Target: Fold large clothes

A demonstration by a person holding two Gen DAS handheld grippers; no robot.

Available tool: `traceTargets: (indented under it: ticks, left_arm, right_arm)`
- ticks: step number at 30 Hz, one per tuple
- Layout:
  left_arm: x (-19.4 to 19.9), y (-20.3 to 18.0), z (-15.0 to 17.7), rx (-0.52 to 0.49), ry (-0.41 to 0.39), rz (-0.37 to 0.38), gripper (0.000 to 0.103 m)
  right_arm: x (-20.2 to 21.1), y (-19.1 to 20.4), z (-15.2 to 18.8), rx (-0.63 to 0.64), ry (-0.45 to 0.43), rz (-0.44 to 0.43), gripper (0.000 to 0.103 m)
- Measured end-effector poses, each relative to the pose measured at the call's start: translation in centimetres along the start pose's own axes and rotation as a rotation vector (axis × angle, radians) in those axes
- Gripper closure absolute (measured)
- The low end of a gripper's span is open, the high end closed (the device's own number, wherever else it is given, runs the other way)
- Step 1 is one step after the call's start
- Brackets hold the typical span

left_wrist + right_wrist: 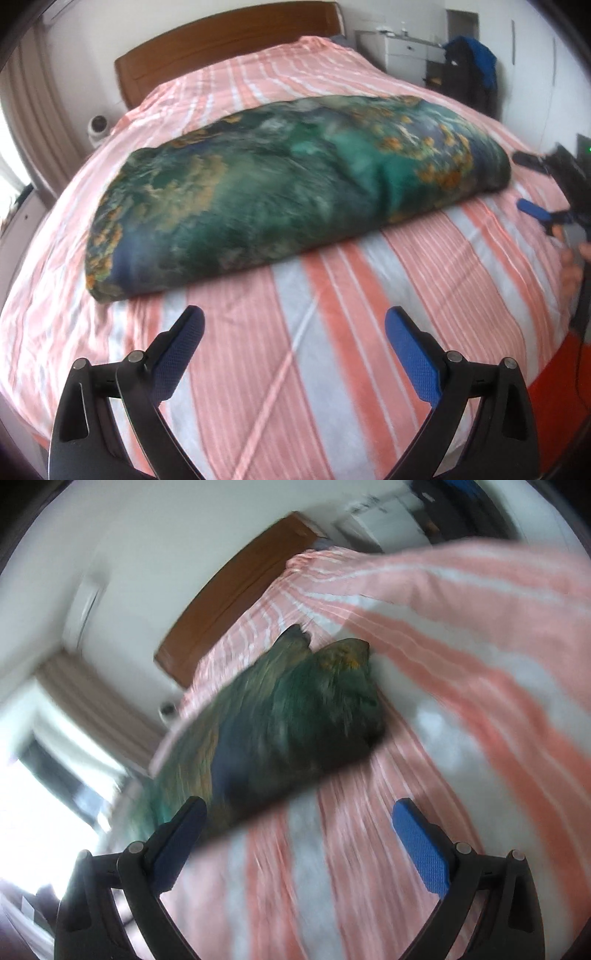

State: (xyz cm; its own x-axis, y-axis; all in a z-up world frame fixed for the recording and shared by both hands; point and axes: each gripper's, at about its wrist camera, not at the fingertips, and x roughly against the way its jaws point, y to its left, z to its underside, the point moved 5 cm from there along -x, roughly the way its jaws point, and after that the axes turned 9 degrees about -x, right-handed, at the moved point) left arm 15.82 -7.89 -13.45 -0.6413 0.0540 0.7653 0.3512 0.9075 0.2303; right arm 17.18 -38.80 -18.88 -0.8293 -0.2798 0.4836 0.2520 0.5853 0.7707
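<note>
Folded green garment lies across the striped bed, both grippers empty.

The green, floral-printed garment (295,184) rests as a long folded bundle across the middle of the pink-and-white striped bedspread (332,314), in front of the wooden headboard (221,51). The left gripper (293,347) hovers over bare bedspread on the near side of the bundle, its blue-padded fingers spread wide and holding nothing. The right gripper (299,834) is likewise spread apart and empty, close to one end of the garment (295,720); its view is blurred. From the left wrist, the right gripper (532,184) shows at the bundle's far-right end.
</note>
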Motion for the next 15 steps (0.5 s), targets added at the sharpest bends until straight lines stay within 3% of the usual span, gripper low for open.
traceTargets:
  ticks: [4,8,11,12,15]
  left_arm:
    - [0.3,1.2,-1.6,-0.008,-0.009,-0.018,0.004]
    - [2.4,2.3,-4.9,-0.041,-0.073,-0.036,0.004]
    - [3.9,2.7,-9.2,-0.049,-0.116,0.062,0.004]
    - [4.2,2.4,-10.8,-0.052,-0.122,0.118,0.004]
    - [4.0,0.8,-16.2,-0.065,-0.087,0.328,0.004]
  right_arm:
    - [-5.1,-0.1,-2.8,-0.142,0.039,0.001,0.004]
    - [-5.9,-0.2,-3.7,-0.154,-0.047,0.115,0.043]
    - [-3.2,4.4,-2.5,0.083,-0.154,0.174,0.059]
    - [-2.0,7.1,-1.6,0.225,-0.202,0.191,0.061]
    - [-0.2,12.6,0.7,0.493,-0.276,0.192,0.063]
